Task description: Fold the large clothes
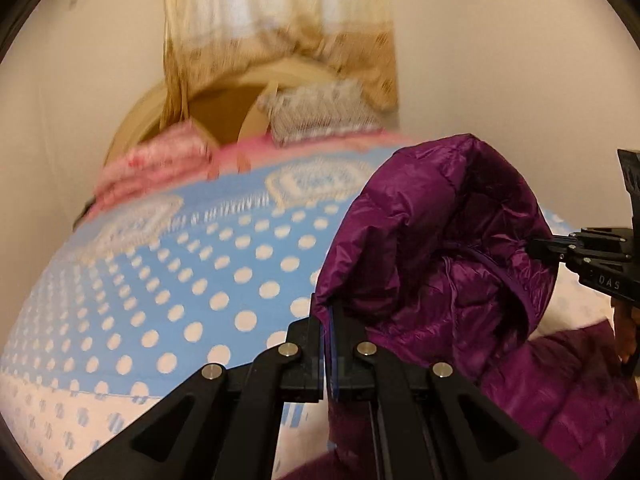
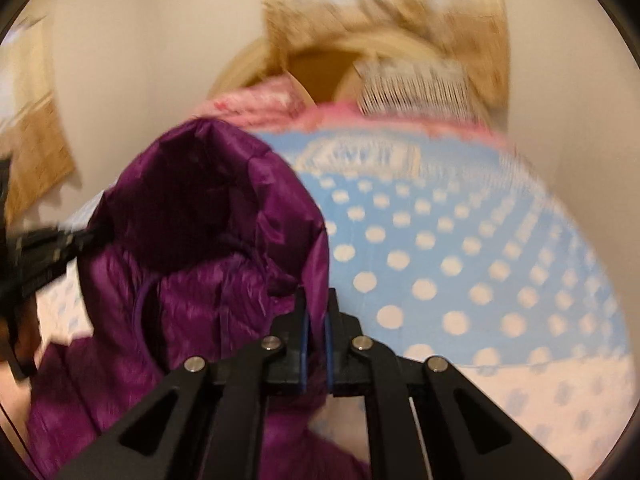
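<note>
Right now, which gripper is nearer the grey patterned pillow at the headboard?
Left, by a small margin and hedged. The left gripper pinches the purple hooded jacket on the side towards the pillow; the right gripper pinches the hood's other edge, slightly further across.

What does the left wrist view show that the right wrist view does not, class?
Left wrist view only: the left gripper close up, shut on one edge of the purple puffer jacket's hood.
Right wrist view only: the right gripper close up, shut on the opposite edge of the hood.
Shared: the hood, the blue polka-dot bedspread, the pink bedding and the curtain.
</note>
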Action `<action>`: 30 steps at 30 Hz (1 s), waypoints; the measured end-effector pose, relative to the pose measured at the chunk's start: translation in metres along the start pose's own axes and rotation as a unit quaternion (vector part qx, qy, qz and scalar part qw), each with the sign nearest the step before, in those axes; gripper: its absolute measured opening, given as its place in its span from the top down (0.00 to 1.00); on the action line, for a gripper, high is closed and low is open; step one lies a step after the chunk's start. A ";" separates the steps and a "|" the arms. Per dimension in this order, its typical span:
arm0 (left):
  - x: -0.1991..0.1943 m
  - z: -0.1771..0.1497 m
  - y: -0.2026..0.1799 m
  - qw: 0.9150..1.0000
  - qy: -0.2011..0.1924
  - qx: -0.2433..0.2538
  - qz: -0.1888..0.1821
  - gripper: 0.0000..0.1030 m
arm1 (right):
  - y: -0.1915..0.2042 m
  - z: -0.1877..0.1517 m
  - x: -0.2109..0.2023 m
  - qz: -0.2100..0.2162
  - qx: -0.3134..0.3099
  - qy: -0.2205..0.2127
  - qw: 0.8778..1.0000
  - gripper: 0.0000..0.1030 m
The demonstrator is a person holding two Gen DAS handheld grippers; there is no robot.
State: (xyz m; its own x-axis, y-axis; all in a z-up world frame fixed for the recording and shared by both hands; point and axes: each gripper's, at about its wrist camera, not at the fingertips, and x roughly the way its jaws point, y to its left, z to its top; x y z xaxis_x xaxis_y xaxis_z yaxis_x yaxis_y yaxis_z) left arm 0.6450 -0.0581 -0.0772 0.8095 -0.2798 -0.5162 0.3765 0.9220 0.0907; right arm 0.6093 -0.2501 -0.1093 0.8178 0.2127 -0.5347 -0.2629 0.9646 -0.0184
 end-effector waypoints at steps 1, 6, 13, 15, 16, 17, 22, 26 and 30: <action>-0.023 -0.006 -0.004 1.000 -0.027 0.010 -0.001 0.99 | 0.009 -0.008 -0.020 -0.009 -0.027 -0.020 0.999 0.92; -0.091 -0.045 -0.030 0.992 -0.101 0.074 0.003 0.99 | 0.033 -0.048 -0.072 -0.022 -0.076 -0.047 0.996 0.92; -0.136 -0.123 -0.066 0.979 -0.080 0.189 -0.006 0.98 | 0.040 -0.099 -0.101 -0.012 -0.104 0.000 0.995 0.92; -0.135 -0.136 -0.070 0.980 -0.052 0.194 -0.014 0.97 | 0.037 -0.110 -0.098 -0.017 -0.103 0.021 0.994 0.90; -0.135 -0.143 -0.071 0.980 -0.035 0.193 -0.018 0.97 | 0.036 -0.119 -0.098 -0.012 -0.101 0.037 0.994 0.90; -0.135 -0.146 -0.071 0.981 -0.028 0.191 -0.022 0.97 | 0.036 -0.124 -0.100 -0.010 -0.101 0.044 0.994 0.90; -0.153 -0.164 -0.052 0.983 0.003 0.180 -0.039 0.96 | 0.032 -0.141 -0.126 0.005 -0.115 0.066 0.991 0.60; -0.162 -0.162 -0.024 0.990 0.016 0.141 -0.023 0.88 | 0.021 -0.138 -0.144 0.012 -0.088 0.069 0.994 0.45; -0.151 -0.138 0.008 1.000 0.018 0.010 0.009 0.27 | 0.013 -0.111 -0.131 0.015 0.026 0.078 0.996 0.45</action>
State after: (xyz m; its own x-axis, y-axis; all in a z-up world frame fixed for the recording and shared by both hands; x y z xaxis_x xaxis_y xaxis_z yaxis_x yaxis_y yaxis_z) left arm 0.4634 0.0290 -0.1163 0.8001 -0.2524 -0.5441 0.3705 0.9214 0.1176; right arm 0.4415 -0.2823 -0.1331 0.7195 0.2187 -0.6592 -0.2552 0.9660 0.0419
